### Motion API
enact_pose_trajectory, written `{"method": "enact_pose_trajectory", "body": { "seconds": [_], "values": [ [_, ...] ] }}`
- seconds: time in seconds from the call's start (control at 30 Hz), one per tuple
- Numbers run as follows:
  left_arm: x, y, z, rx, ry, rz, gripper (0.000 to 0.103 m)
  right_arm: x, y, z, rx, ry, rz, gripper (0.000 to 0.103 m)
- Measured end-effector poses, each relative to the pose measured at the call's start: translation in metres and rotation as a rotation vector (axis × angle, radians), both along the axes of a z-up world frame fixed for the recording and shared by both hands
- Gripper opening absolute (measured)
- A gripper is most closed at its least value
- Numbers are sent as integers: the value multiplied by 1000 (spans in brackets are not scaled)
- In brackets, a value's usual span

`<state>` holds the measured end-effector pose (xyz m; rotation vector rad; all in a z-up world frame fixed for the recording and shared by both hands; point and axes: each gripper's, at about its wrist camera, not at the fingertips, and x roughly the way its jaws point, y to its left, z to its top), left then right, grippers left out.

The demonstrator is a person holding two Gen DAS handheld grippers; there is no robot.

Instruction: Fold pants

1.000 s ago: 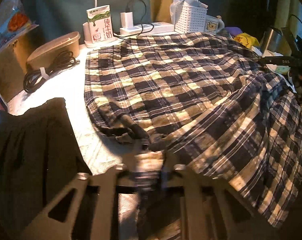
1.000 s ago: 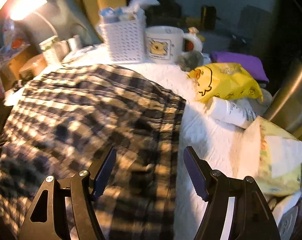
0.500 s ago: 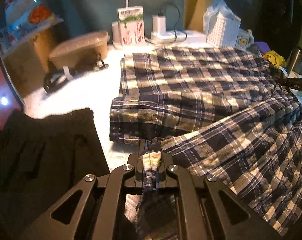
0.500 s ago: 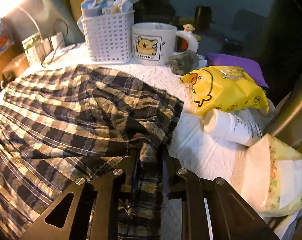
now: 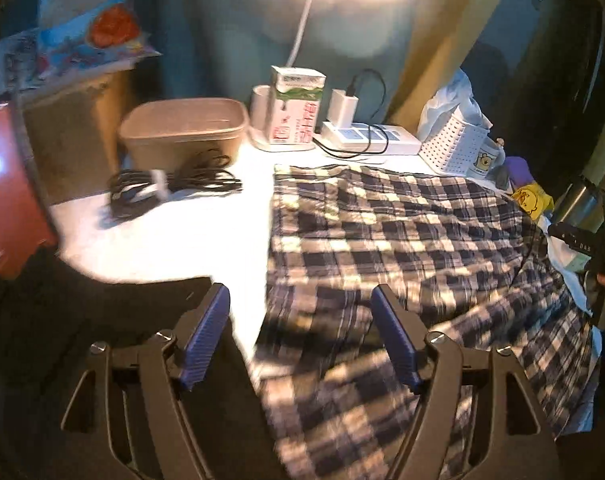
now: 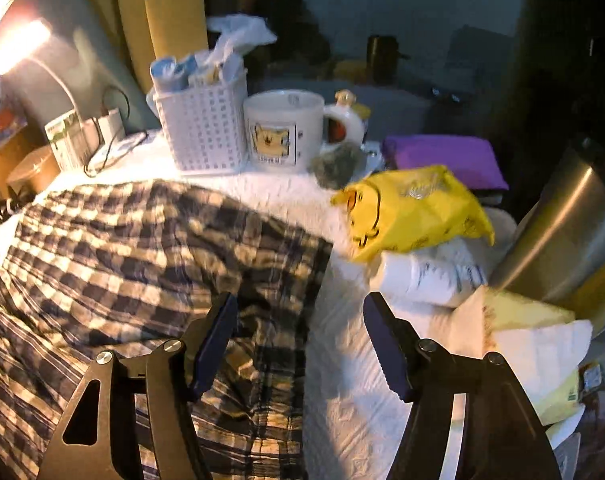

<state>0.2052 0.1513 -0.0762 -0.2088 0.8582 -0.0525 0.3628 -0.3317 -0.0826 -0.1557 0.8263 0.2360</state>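
Observation:
The plaid pants (image 5: 402, 240) lie folded on the white table cover, their left edge running below the power strip. My left gripper (image 5: 300, 336) hovers above the near left corner of the pants; its jaws are opening, and the blue pads (image 5: 206, 332) stand wide with no cloth pinched. In the right wrist view the pants (image 6: 142, 248) fill the left half. My right gripper (image 6: 300, 344) hangs over their right edge, jaws opening too, with nothing gripped. The right gripper's black body (image 5: 582, 240) shows at the far right of the left wrist view.
A black garment (image 5: 82, 340) lies left of the pants. Behind stand a beige tub (image 5: 182, 128), coiled cable (image 5: 174, 184), milk carton (image 5: 296, 104), power strip (image 5: 366, 136), white basket (image 6: 202, 128) and mug (image 6: 282, 128). A yellow bag (image 6: 410, 212), white bottle (image 6: 422, 276) and steel can (image 6: 562, 236) crowd the right.
Both grippers held plaid cloth half a second ago and have now let it go and opened. The left gripper rose and drew back from the pants.

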Motion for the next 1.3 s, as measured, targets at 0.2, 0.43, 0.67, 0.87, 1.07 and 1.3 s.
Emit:
{"method": "enact_pose_trajectory", "body": {
  "seconds": [0.2, 0.43, 0.67, 0.87, 1.07, 1.3],
  "values": [
    [36, -4, -37, 1, 91, -22, 43, -2, 8, 0, 4, -7, 14, 68],
    [17, -11, -49, 172, 140, -6, 13, 5, 7, -20, -4, 32, 1, 68],
    [-1, -14, -39, 269, 183, 5, 13, 24, 3, -14, 18, -18, -24, 68],
    [42, -6, 14, 210, 40, -20, 15, 53, 8, 0, 11, -48, 9, 68],
    [129, -10, -2, 108, 28, -118, 42, 98, 9, -12, 135, 30, 27, 68],
    [164, -25, -34, 116, 72, -173, 42, 119, 41, -42, 48, 116, 141, 58]
  ]
}}
